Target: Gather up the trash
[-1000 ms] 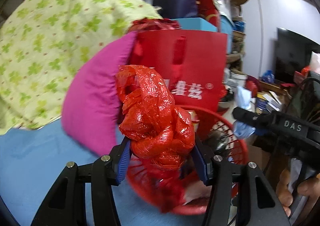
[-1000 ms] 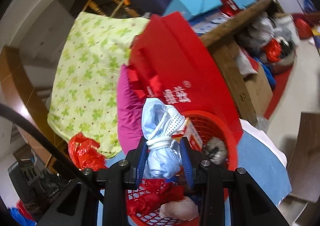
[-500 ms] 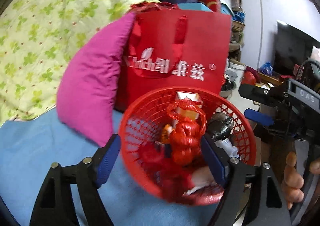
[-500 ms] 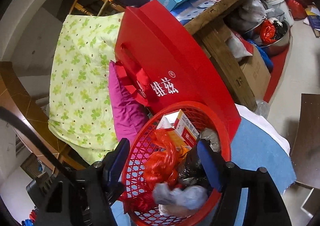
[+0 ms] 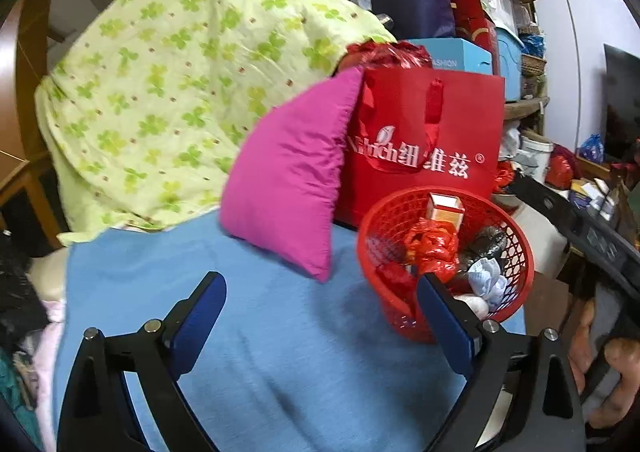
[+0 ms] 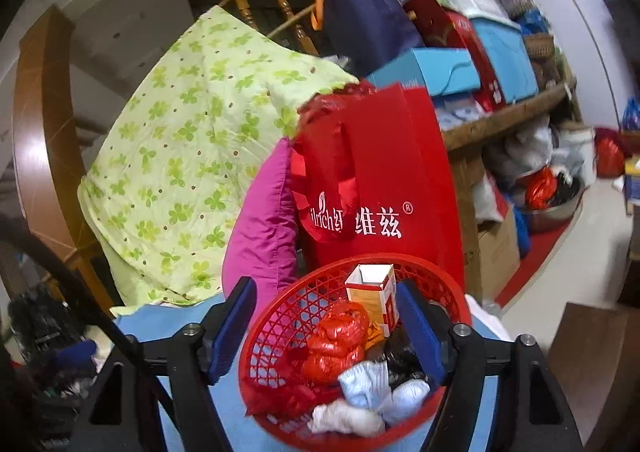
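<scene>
Step in hand: you look to be between drops, both tools empty over the red basket (image 6: 276, 336), so the job now is likely to pull clear and look for whatever trash is left.
How to do it well: lift each tool straight up and away from the rim before you swing; the basket is light mesh and sits at the edge of the blue cover (image 5: 256, 336), so a nudge could tip it off.
Trash so far: red plastic bag (image 6: 338, 340), crumpled face mask (image 6: 366, 380), small carton (image 6: 370, 288) and a dark wad all lie inside the basket.
Left gripper (image 5: 320, 316): spread wide, nothing between the pads; its right finger (image 5: 444, 326) overlaps the basket's near wall in view, and you cannot tell whether it touches.
Right gripper (image 6: 326, 322): released and wide, holding nothing, hovering above the basket with the carton and red bag showing between its fingers.
Surroundings: pink cushion (image 5: 288, 179) and red tote bag (image 5: 424, 139) stand just behind the basket.
Next search: no loose trash shows on the blue cover in either view.
</scene>
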Motion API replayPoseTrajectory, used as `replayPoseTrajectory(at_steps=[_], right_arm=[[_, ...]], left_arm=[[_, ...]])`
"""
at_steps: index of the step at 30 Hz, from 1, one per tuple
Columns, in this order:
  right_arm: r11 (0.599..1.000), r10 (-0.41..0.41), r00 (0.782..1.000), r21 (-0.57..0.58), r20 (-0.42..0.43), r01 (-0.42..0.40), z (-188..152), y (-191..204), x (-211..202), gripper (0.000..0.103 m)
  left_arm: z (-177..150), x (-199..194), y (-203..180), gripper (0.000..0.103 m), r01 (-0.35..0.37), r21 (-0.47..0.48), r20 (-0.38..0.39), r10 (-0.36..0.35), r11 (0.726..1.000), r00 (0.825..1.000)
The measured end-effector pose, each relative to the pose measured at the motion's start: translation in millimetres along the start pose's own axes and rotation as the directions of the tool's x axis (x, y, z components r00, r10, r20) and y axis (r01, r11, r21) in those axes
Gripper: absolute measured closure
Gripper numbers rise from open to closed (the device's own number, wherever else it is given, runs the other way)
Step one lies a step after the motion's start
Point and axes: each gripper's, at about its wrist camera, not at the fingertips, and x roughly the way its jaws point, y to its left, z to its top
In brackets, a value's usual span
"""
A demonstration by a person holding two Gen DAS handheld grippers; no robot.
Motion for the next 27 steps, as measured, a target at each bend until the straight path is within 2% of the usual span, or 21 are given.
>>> replayPoseTrajectory(at_steps=[5, 9, 12, 17, 27], right_arm=[[0.998, -0.013, 1.000, -0.067, -0.014, 0.012, -7.0, 17.9, -41.9, 0.016], [0.992, -0.011, 1.000, -0.126, -0.001, 0.011, -0.3, 32.8, -73.8, 0.016], [0.986, -0.010, 1.000, -0.165, 0.016, 0.013, 7.0, 43.5, -96.7, 0.015], [0.976, -0.019, 0.999, -0.217, 0.029, 0.025, 18.9, 62.8, -131.1, 0.013], [0.967, -0.030, 0.999, -0.252, 0.021, 0.034, 31.6, 84.8, -171.4, 0.012]], left_arm=[[-1.0, -37.1, 8.4, 0.002, -0.049, 0.003, 0.035, 0.049, 0.999, 0.998], [-2.2, -60.3, 12.8, 0.001, -0.096, -0.006, 0.048, 0.096, 0.995, 0.994], [-3.6, -73.5, 16.2, 0.001, -0.103, -0.023, 0.045, 0.104, 0.994, 0.994], [-4.8, -94.6, 16.4, 0.001, -0.192, -0.020, 0.048, 0.193, 0.981, 0.980], [-4.5, -136.8, 24.2, 0.000, -0.239, -0.034, 0.081, 0.241, 0.970, 0.967]])
